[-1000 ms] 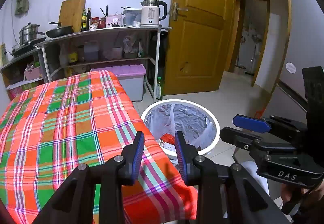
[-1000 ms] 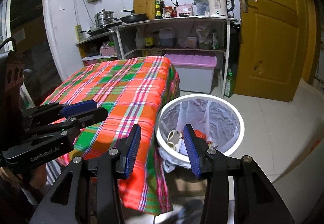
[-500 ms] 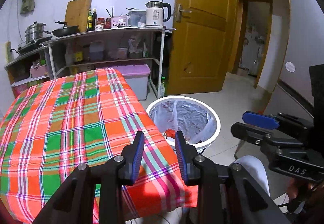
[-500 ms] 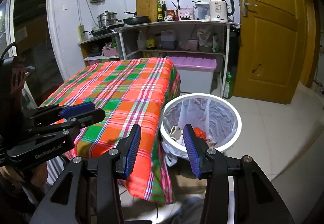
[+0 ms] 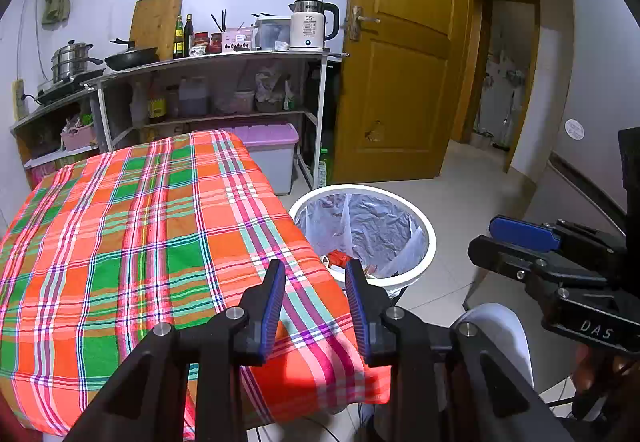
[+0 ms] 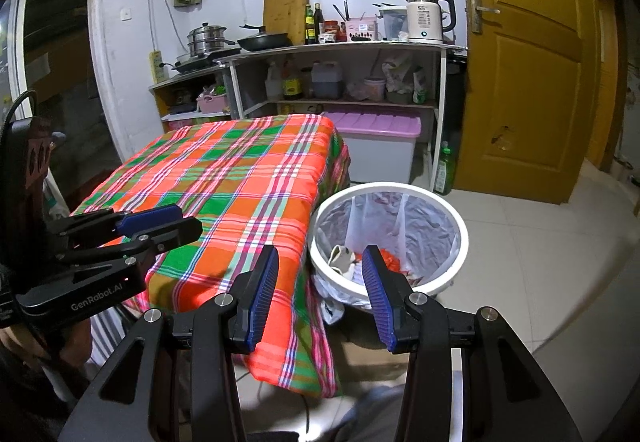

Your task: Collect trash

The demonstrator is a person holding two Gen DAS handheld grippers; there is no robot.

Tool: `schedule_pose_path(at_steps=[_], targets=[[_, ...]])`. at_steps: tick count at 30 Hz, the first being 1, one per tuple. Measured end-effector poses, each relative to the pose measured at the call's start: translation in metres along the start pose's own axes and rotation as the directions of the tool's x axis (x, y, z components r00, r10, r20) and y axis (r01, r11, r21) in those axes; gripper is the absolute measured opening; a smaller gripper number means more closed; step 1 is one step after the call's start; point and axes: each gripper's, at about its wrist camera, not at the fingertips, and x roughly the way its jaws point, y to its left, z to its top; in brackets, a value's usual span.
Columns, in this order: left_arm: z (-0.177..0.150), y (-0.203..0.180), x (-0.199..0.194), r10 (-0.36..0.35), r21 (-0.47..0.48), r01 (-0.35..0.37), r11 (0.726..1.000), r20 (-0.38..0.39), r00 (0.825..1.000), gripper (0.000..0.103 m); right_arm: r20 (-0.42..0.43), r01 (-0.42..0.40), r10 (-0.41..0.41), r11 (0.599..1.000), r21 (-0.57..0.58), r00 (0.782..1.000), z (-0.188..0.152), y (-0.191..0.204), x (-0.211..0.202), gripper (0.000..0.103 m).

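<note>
A white round trash bin (image 5: 424,226) with a clear liner stands on the floor at the table's right side; it also shows in the right wrist view (image 6: 460,226). Inside lie red wrappers (image 6: 390,257) and a crumpled pale piece (image 6: 341,256). My left gripper (image 5: 315,296) is open and empty, above the near right corner of the table. My right gripper (image 6: 320,282) is open and empty, held back from the table corner and the bin. Each gripper shows from the side in the other's view: the right one (image 5: 520,238) and the left one (image 6: 160,220).
The table carries an orange, green and pink plaid cloth (image 5: 140,226), with nothing on it. Behind stand metal shelves (image 5: 224,82) with pots, bottles and a kettle (image 5: 312,24), a purple-lidded storage box (image 5: 268,154) and a green bottle (image 6: 446,170). A wooden door (image 5: 400,62) is right.
Both grippers have pulled back and up from the table and bin, so more cloth and floor show. Both stay open and empty.
</note>
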Motion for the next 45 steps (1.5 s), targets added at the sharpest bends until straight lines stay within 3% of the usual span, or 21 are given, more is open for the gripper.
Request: schedule_pose_path(at_steps=[45], targets=[[-0.0042,0.0053,0.0032,0.011,0.003,-0.011,1.000,-0.015,1.000,0.031,-0.022,0.006,-0.006,1.000,0.005,1.000,-0.0021,-0.0031,0.0057,0.045]])
